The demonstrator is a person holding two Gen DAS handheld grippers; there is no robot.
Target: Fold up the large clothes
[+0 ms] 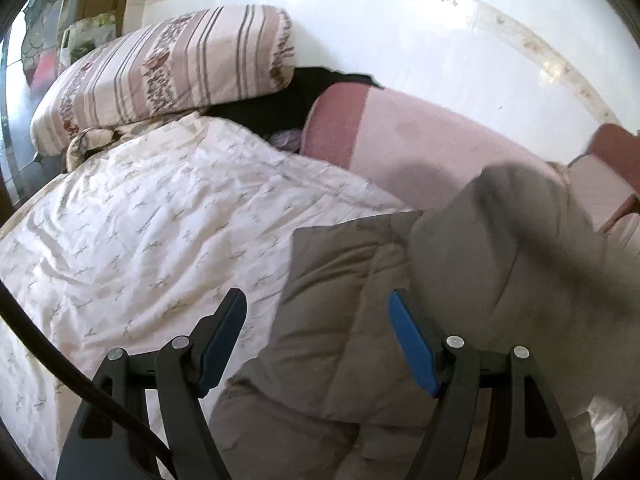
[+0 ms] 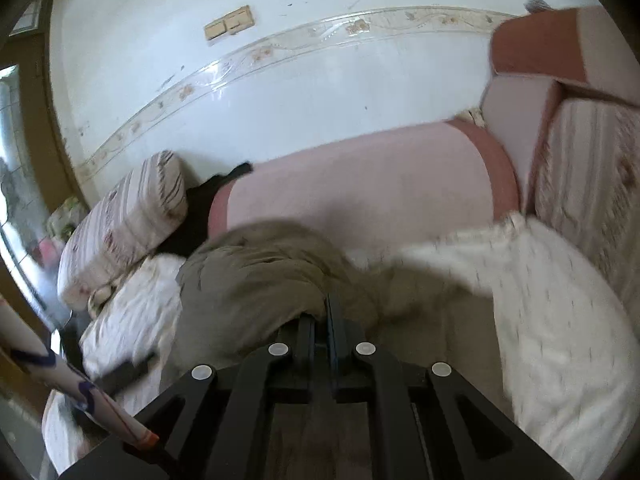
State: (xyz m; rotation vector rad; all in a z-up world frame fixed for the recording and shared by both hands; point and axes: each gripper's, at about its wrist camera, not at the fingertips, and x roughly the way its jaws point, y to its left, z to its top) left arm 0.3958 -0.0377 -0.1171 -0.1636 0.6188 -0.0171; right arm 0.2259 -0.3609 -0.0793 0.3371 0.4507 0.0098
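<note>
- The white printed quilt (image 1: pixel 152 216) covers my bed; open room lies toward nine o'clock.
- A pink blanket (image 1: pixel 420 140) borders it at twelve o'clock, against the wall.
- The grey-brown garment (image 1: pixel 360 280) lies mid-quilt, its edge crossing between my fingers.
- My right hand-held gripper (image 2: pixel 326 312) pinches a garment fold.
- My left hand-held gripper (image 1: pixel 318 308) hangs spread, empty.

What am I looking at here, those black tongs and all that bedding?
These are two hand-held grabbing tools, each with a camera looking along its fingers. The left camera shows the left tool open above a grey-brown padded garment, holding nothing. The right camera shows the right tool shut on a fold of that garment. The garment lies on a white patterned quilt. Behind are a striped pillow and a pink blanket against the white wall.
</note>
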